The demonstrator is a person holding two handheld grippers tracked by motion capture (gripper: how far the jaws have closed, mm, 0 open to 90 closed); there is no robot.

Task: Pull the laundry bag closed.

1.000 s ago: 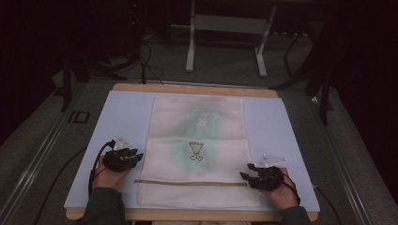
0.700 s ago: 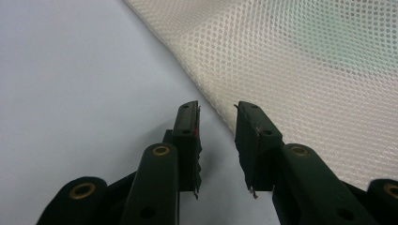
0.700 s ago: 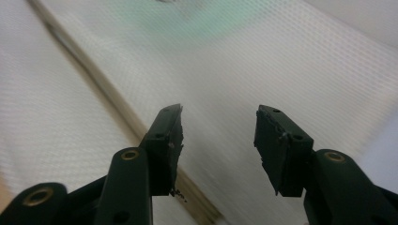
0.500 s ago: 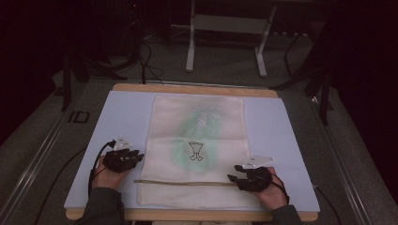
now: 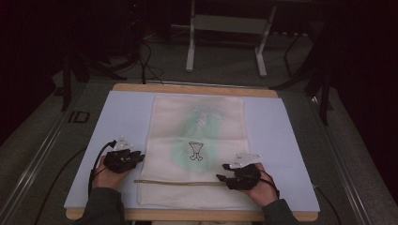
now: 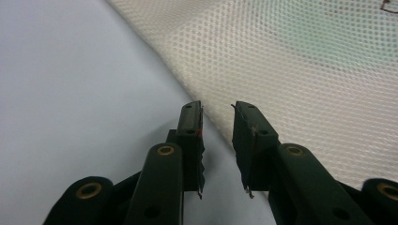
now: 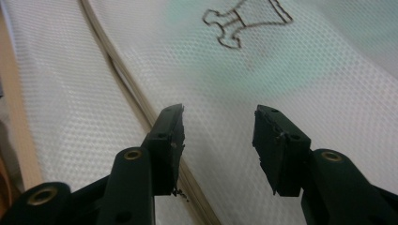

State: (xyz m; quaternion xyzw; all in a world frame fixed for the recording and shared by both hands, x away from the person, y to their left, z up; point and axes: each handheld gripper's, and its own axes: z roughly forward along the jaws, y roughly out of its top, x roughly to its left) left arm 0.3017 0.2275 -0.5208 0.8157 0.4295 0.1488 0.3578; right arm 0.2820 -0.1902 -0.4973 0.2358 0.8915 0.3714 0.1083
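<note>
A cream mesh bag point(image 5: 197, 122) lies flat on a pale blue mat point(image 5: 126, 112), with a green blur and a small drawn figure point(image 5: 196, 151) showing through it. Its zipper point(image 5: 178, 182) runs across near the front. My left gripper point(image 5: 140, 158) rests at the bag's left edge. In the left gripper view its jaws point(image 6: 217, 119) have just been closing, with a gap still between them; the mesh edge point(image 6: 291, 61) lies in that gap, unpinched. My right gripper point(image 5: 221, 178) hovers open over the mesh beside the zipper point(image 7: 117, 61), nothing between its fingers point(image 7: 218, 129).
The mat lies on a wooden table point(image 5: 197, 87), whose front edge point(image 7: 19, 131) is close behind my right gripper. A metal stand point(image 5: 225, 23) and loose cables point(image 5: 145, 65) sit on the dark floor beyond the table.
My right gripper has slid left from the bag's right edge onto the mesh near the zipper. The left hand has stayed where it was.
</note>
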